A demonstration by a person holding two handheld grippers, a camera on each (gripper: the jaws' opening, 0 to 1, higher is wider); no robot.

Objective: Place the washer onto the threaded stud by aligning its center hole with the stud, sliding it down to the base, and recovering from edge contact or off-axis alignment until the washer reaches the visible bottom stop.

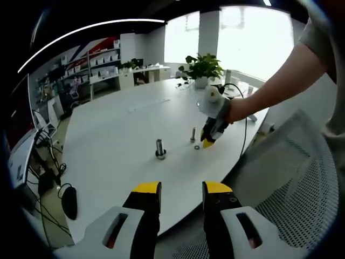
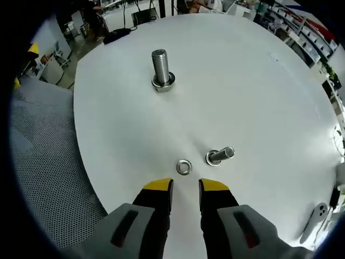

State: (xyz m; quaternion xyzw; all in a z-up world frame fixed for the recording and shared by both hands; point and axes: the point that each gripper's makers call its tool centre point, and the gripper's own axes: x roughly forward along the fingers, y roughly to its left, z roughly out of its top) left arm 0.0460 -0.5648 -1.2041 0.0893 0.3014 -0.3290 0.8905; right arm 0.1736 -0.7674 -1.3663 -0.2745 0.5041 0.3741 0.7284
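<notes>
No text, label, brand, number or sign can be read in either view. The shelves along the far wall (image 1: 99, 62) carry boxes, too small and blurred to read.

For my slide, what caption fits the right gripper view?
Open right gripper nears small silver washer on white table.

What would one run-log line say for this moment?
washer: flat on table, not on a stud | right gripper: open, just short of washer | small stud: beside washer | large stud: bare | left gripper: open, idle
</notes>
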